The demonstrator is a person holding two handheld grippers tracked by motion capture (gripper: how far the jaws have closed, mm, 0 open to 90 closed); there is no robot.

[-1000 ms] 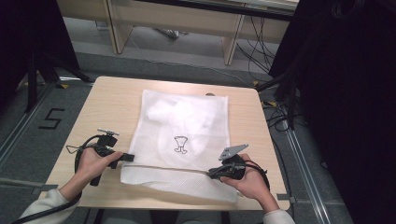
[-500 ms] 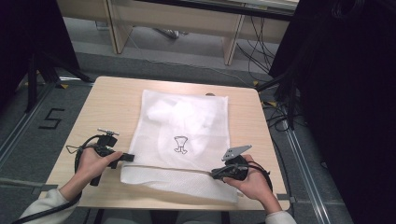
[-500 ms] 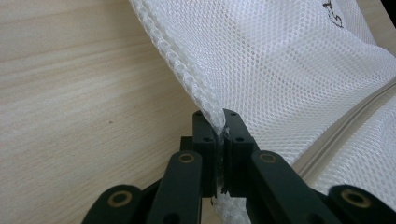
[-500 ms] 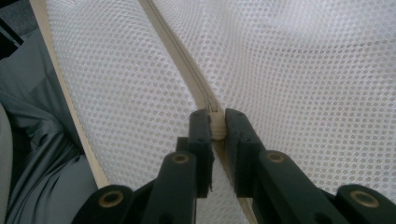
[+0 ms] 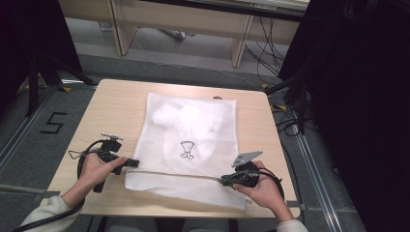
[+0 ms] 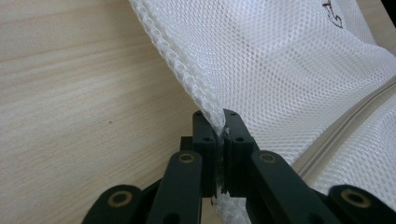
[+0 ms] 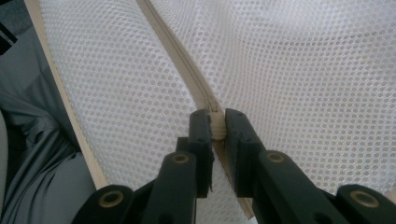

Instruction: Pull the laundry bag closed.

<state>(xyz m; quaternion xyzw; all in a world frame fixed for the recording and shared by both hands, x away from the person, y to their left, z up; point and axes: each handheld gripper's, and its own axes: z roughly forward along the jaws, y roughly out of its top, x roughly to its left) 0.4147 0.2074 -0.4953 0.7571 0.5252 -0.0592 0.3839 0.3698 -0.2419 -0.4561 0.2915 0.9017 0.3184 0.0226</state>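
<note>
Looking down, we see the mesh bag (image 5: 191,145) flat on the table (image 5: 116,104), left gripper (image 5: 131,163) and right gripper (image 5: 226,180) at its zipper line. Closer, our left gripper (image 6: 223,128) pinches the bag's edge; our right gripper (image 7: 217,126) clamps the zipper pull (image 7: 217,129), mostly hidden.

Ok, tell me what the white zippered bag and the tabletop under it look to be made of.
White zippered bag: likely synthetic mesh fabric, matte; the fine honeycomb holes show in both gripper views, with a beige zipper. Pale tabletop: wood or wood-look laminate, smooth and matte, with visible grain lines.
</note>
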